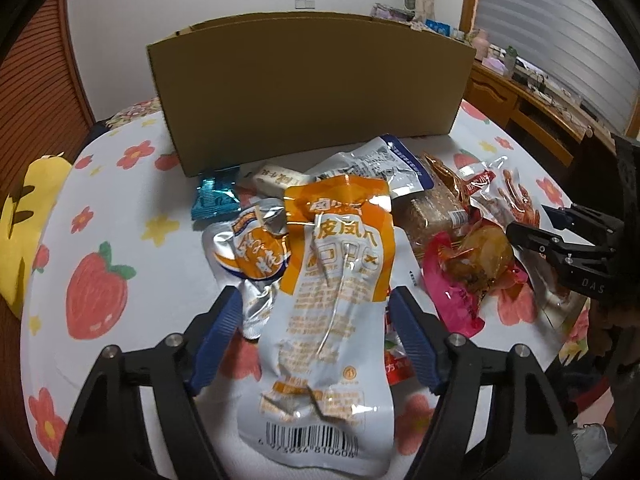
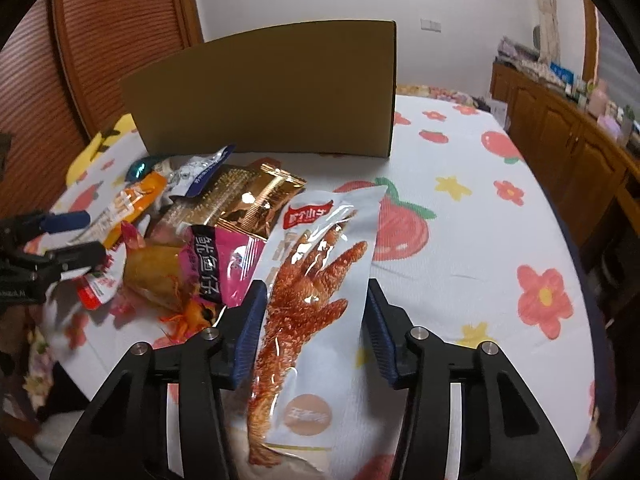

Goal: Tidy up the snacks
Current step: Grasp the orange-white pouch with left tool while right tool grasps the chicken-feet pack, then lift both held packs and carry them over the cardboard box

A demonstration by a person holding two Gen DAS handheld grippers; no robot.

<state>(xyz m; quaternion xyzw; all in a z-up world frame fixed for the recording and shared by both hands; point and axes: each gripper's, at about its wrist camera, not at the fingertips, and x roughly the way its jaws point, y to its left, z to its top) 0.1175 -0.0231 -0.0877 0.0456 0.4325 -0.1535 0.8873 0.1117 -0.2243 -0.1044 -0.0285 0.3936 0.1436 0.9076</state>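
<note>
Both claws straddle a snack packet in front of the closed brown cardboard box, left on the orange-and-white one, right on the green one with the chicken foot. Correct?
One slip: the packet between the right claw's fingers is white and clear plastic with a red label, not green, as the right wrist view shows. The left claw does straddle the orange-and-white foil packet before the brown cardboard box.

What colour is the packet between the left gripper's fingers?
Orange and white packet, best in the left wrist view.

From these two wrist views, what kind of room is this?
Probably a home bedroom or living room, not a lab: strawberry-print cloth under snack packets, wooden cabinets with household clutter, and a cardboard box.
</note>
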